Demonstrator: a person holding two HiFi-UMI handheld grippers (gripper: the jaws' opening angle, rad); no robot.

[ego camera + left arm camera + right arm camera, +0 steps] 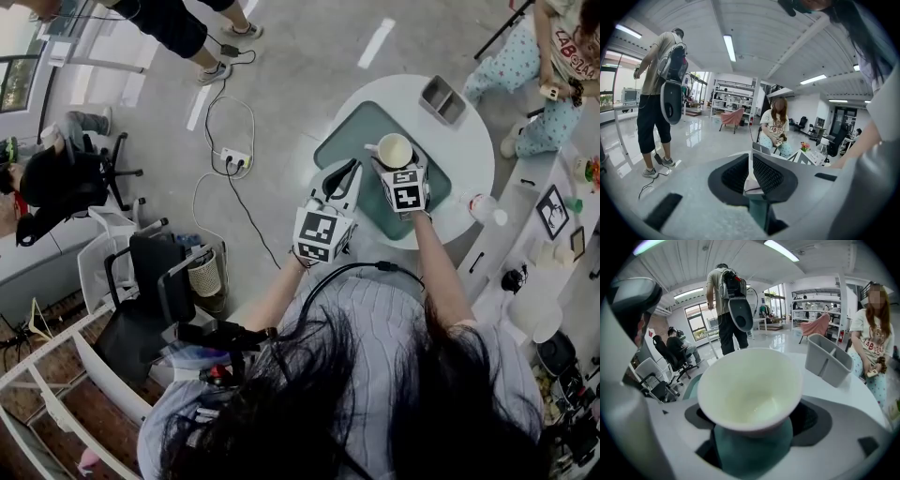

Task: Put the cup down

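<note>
An empty white cup [395,150] stands upright between the jaws of my right gripper [395,161], which is shut on it. In the right gripper view the cup [750,390] fills the space between the pads of the right gripper [754,423], with the teal mat [754,451] showing beneath it. In the head view it sits over the teal mat [352,131] on the round white table [469,141]. My left gripper [337,183] is at the mat's left edge. The left gripper [751,176] has its pads pressed on a thin white packet [752,182].
A grey divided box [442,98] [829,362] stands at the table's far side. A bottle [483,206] lies near the right rim. A seated person [553,75] is beyond the table. A standing person [661,93], floor cables [234,157] and office chairs [150,281] are to the left.
</note>
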